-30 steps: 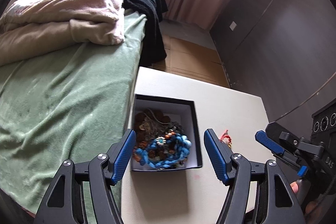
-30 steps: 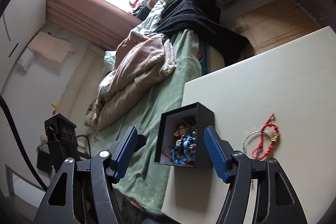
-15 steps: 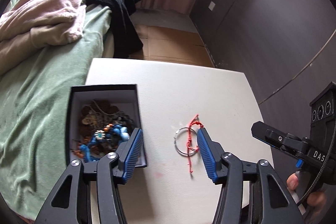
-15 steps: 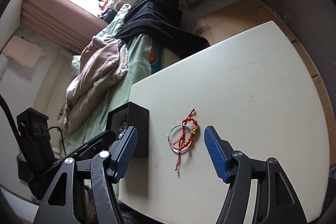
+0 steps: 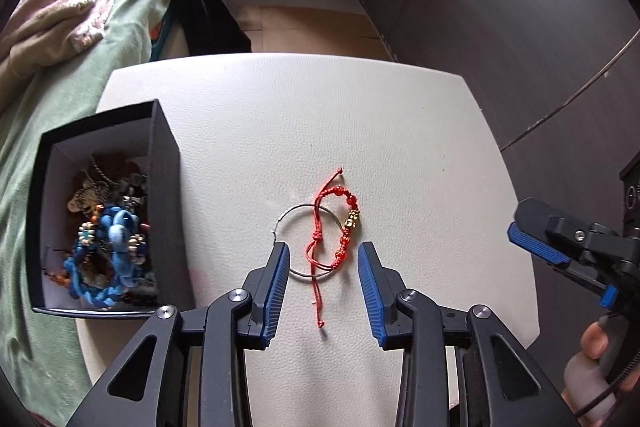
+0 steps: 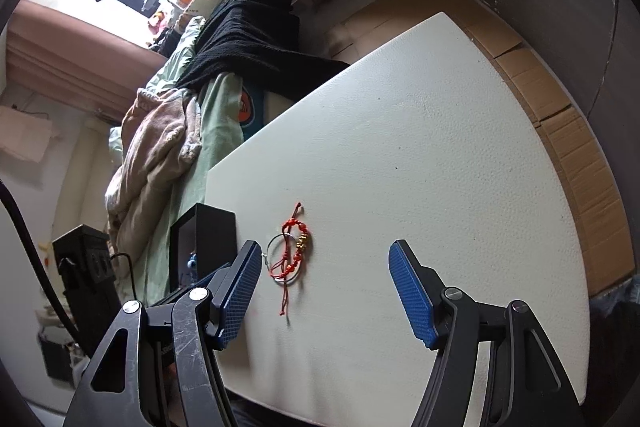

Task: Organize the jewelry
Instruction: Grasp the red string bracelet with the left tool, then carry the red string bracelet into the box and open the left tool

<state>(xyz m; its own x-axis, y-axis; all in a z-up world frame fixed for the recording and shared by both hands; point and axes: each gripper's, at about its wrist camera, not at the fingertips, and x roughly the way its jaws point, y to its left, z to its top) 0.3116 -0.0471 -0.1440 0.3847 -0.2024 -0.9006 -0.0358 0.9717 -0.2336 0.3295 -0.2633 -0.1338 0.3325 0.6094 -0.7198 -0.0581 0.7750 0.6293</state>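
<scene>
On the white table [image 5: 400,131] lies a red cord bracelet [image 5: 340,227] across a thin wire ring [image 5: 288,217], near the black box [image 5: 164,163] full of jewelry. The left gripper [image 5: 323,281] hangs just over them; its jaws have been closing, with the bracelet between them but not pinched. The right gripper [image 6: 324,291] stands with its jaws spread wide, the bracelet near its left finger.

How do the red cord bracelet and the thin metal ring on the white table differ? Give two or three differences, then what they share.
The red cord bracelet is knotted cord with red and gold beads; the metal ring is a bare silvery wire. The bracelet lies as a narrow loop with loose tails trailing out; the ring keeps a round hoop. The bracelet lies across the ring. Both rest flat on the table, outside the black box.
</scene>
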